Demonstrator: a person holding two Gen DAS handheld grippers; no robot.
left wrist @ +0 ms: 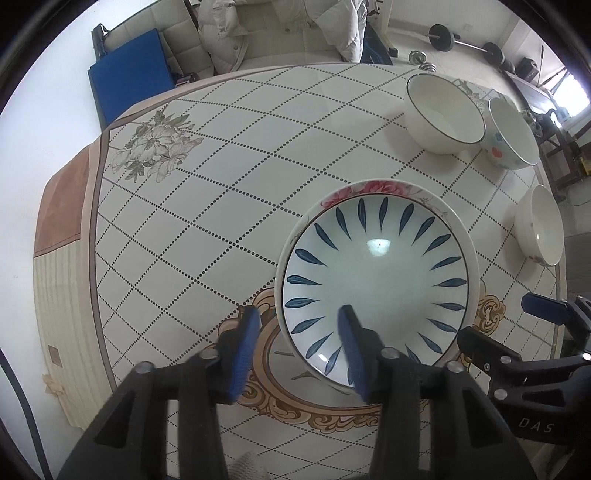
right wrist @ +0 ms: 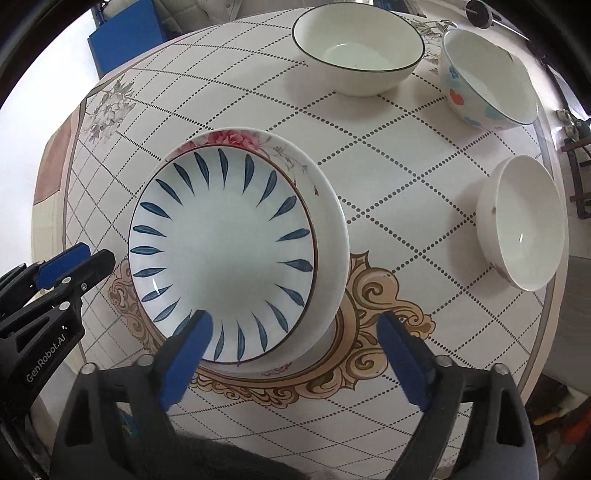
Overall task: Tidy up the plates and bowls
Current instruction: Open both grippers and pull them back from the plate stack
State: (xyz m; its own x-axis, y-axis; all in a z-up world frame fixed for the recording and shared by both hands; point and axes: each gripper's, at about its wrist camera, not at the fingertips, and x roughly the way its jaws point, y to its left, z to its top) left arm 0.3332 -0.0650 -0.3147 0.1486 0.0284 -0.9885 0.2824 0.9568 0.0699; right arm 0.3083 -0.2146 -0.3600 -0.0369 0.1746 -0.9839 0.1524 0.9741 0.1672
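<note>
A blue-leaf plate (left wrist: pixel 376 280) (right wrist: pixel 221 254) lies stacked on a pink-flower plate (left wrist: pixel 373 186) (right wrist: pixel 328 221) at the table's centre. My left gripper (left wrist: pixel 299 314) is open, its jaws straddling the stack's left rim, one finger over the blue-leaf plate. My right gripper (right wrist: pixel 291 321) is open, its jaws straddling the stack's near right rim. Three bowls stand at the right: a dark-rimmed white bowl (left wrist: pixel 443 114) (right wrist: pixel 358 48), a dotted bowl (left wrist: pixel 511 133) (right wrist: pixel 487 77) and a plain white bowl (left wrist: pixel 541 230) (right wrist: pixel 521 221).
The round table (left wrist: pixel 207 192) (right wrist: pixel 406 184) has a tiled pattern and gold medallion. Its edge runs close at the left and right. A sofa (left wrist: pixel 258 33) with a blue cushion (left wrist: pixel 129 81) stands behind it, and barbells (left wrist: pixel 465 40) lie on the floor.
</note>
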